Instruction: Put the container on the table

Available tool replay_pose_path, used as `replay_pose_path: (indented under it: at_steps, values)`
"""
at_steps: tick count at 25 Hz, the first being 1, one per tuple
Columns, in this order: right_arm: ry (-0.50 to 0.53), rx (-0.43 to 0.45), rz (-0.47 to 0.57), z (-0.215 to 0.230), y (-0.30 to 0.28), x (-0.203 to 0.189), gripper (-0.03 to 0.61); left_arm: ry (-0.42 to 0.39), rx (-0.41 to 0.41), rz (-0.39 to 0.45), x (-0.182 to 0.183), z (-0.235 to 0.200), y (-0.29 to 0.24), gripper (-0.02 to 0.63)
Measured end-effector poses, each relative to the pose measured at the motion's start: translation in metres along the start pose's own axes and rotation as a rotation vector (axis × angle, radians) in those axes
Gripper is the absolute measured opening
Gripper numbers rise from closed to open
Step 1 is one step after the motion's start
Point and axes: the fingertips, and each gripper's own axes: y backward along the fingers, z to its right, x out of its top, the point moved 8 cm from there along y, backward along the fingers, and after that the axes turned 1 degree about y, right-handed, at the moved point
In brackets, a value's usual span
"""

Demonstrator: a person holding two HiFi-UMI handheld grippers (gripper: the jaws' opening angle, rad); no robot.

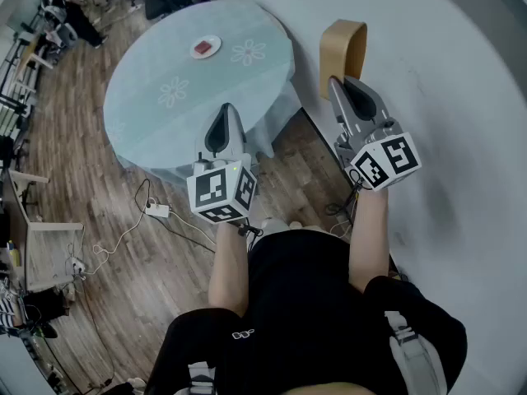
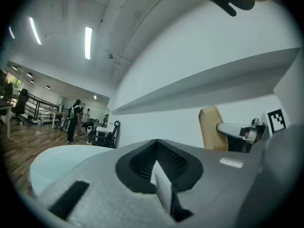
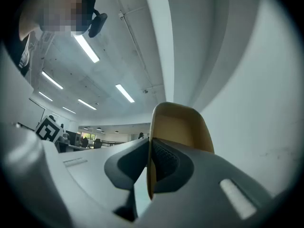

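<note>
A tan, curved container hangs in the air by the white wall, to the right of the round table with its pale blue cloth. My right gripper is shut on the container's wall; in the right gripper view the tan wall sits pinched between the jaws of that gripper. The left gripper view shows the container off to the right. My left gripper hovers over the table's near edge, shut and holding nothing.
A small white dish with something red sits on the far side of the table. A power strip and cables lie on the wood floor. A pale desk stands at the left. People stand far off at the top left.
</note>
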Motion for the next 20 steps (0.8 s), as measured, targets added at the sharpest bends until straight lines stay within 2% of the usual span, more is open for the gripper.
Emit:
replay_pose_path:
  at_steps: [3,7,12,20]
  values:
    - [0.016,0.012,0.003,-0.001,0.001,0.003,0.025,-0.003,-0.007,0.005,0.001,0.002,-0.002,-0.003]
    - [-0.041,0.025,0.065,0.002,0.002,0.006,0.025,-0.004,-0.019,0.005,0.001,0.005,-0.004,-0.003]
    - [-0.061,0.022,0.080,0.007,-0.002,0.005,0.026,-0.006,-0.019,0.000,-0.001,0.003,-0.003,-0.003]
    - [-0.118,0.057,0.069,-0.001,-0.034,-0.016,0.028,0.011,0.053,-0.025,-0.013,-0.036,0.001,-0.003]
